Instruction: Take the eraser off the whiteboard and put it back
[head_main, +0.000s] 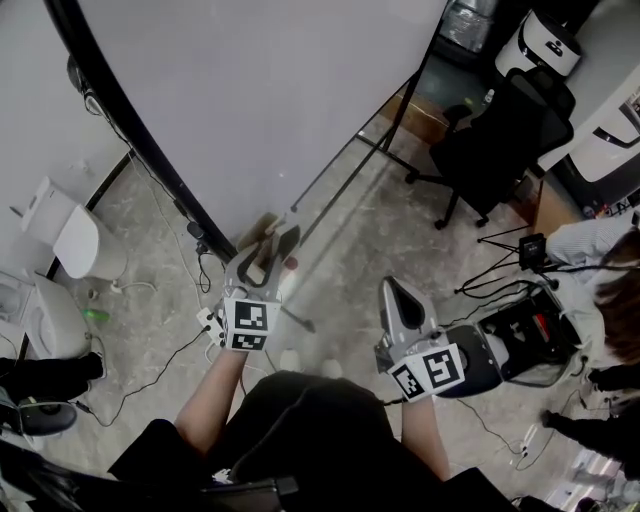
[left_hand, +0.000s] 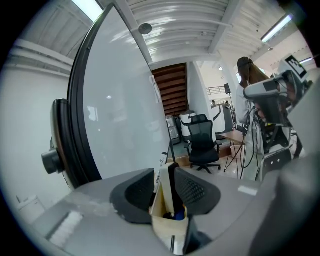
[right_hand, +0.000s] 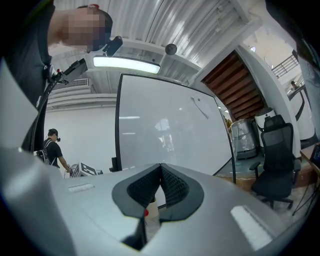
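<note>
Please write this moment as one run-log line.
left hand-held gripper: shut on beige block eraser | right hand-held gripper: shut, empty

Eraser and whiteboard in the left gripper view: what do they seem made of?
Eraser: matt beige body, likely plastic or foam; dark strip may be felt. Whiteboard: glossy white coated sheet, shown by light reflections; dark frame, metal or plastic.

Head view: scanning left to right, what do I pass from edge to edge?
white bin → left tool, closed on the eraser → right tool, shut with nothing in it → black office chair → person at the right edge
</note>
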